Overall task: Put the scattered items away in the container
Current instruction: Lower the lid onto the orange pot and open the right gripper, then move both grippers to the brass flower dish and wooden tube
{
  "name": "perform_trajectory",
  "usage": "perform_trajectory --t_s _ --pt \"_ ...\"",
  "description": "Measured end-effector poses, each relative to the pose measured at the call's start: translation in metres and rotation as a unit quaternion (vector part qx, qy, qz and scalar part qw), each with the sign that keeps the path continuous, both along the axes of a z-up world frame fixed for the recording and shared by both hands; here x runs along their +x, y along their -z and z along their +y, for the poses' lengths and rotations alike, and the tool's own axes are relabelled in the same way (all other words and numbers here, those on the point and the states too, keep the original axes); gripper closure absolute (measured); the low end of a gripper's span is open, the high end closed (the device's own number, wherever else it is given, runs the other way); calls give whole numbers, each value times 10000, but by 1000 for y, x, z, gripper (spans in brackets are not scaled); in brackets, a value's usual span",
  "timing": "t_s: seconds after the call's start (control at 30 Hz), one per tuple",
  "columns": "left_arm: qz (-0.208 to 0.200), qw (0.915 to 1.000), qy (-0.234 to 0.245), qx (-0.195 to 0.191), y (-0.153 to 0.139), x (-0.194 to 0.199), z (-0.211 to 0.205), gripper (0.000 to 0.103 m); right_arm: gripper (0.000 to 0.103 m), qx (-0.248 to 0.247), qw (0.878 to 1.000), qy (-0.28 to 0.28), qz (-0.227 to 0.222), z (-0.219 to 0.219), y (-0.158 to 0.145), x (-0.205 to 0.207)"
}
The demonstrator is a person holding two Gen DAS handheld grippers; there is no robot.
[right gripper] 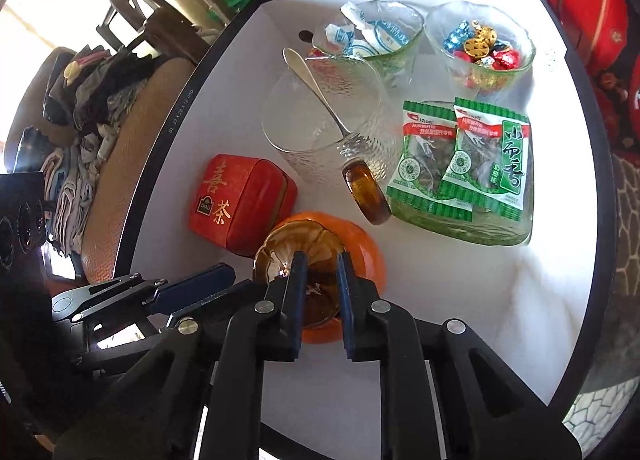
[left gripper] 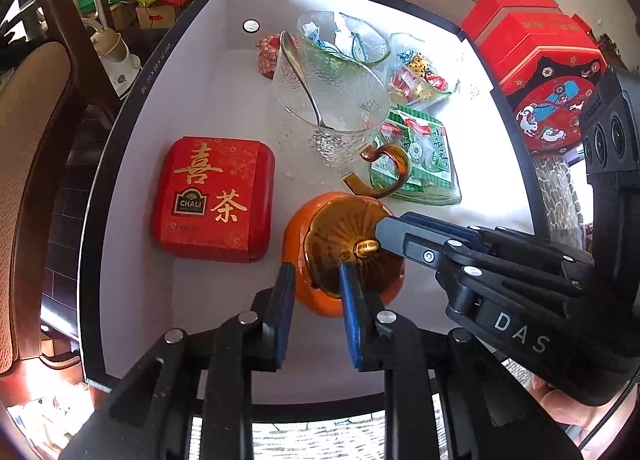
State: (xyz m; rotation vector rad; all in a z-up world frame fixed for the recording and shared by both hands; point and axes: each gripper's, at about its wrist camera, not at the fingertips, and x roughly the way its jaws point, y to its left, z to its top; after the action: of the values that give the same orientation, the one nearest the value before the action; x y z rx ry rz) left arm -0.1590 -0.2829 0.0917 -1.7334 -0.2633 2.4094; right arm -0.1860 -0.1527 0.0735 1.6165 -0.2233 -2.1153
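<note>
I am looking down into a shallow white container [left gripper: 132, 219] with a dark rim; nearly everything in view already sits inside it.

Going left to right: a red tea tin [left gripper: 214, 199] with gold characters lies flat on the container floor. Just right of it stands an orange pumpkin-shaped jar [left gripper: 300, 236], topped by an amber glass lid [left gripper: 340, 232] with a small gold knob [left gripper: 366, 248].

My left gripper [left gripper: 316, 284] hangs over the jar's near side, its blue pads partly apart; one pad lies against the lid's edge, but I cannot tell whether it grips anything. My right gripper [right gripper: 322, 272] is narrowed around the middle of the lid, apparently pinching the knob, which its fingers hide in the right wrist view.

Behind the jar stands a clear textured glass mug [left gripper: 332, 115] with an amber handle and a metal spoon [left gripper: 300, 75] inside. Beyond and to the right are a glass bowl of blue-and-white wrapped sweets [right gripper: 376, 35], a glass bowl of foil-wrapped candies [right gripper: 480, 51], and a glass dish holding green snack packets [right gripper: 460, 155].

Red gift boxes [left gripper: 536, 47] sit outside the container at far right.

I judge the tidying almost done: seating this lid looks like the step in hand, and I see no loose item on the bench.
</note>
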Motion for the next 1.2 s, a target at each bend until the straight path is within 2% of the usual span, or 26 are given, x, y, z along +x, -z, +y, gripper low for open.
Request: perform_trajectory --t_s 0.1,0.27,0.3,0.33,0.37,0.4,0.5,0.67,0.87,1.0,1.1,1.2 --pt "51 9997 -75 224 -5 2 -4 81 88 -194 9997 27 130 6 -12 4" --pt "509 9973 -120 519 -32 11 -5 79 86 -165 9989 -127 430 23 -37 20" --pt "576 9967 -103 559 -36 14 -3 77 84 -128 9987 -137 484 28 -42 24" --pt "601 9966 -81 553 -40 17 1 69 83 -90 9984 -137 534 35 -47 29" --pt "579 9973 -63 446 -42 19 6 60 82 -41 9983 -109 575 42 -52 33" --pt "571 9979 -60 291 -43 22 12 58 82 -27 9981 -78 612 50 -57 38" --pt "664 9978 -54 5 -49 33 27 58 82 -71 9978 92 656 84 -71 52" --pt "874 9959 49 -233 -66 60 58 58 81 -24 9965 370 749 136 -92 77" --pt "1023 9938 306 -294 -85 86 107 58 72 57 9930 763 898 208 -111 104" --pt "1053 9928 504 -285 -90 99 148 58 67 80 9903 1047 909 267 -112 120" --pt "1142 9906 656 -363 -88 109 181 58 56 44 9879 1258 908 312 -103 133" --pt "1084 9903 804 -342 -77 116 213 58 56 11 9848 1497 884 357 -84 147"
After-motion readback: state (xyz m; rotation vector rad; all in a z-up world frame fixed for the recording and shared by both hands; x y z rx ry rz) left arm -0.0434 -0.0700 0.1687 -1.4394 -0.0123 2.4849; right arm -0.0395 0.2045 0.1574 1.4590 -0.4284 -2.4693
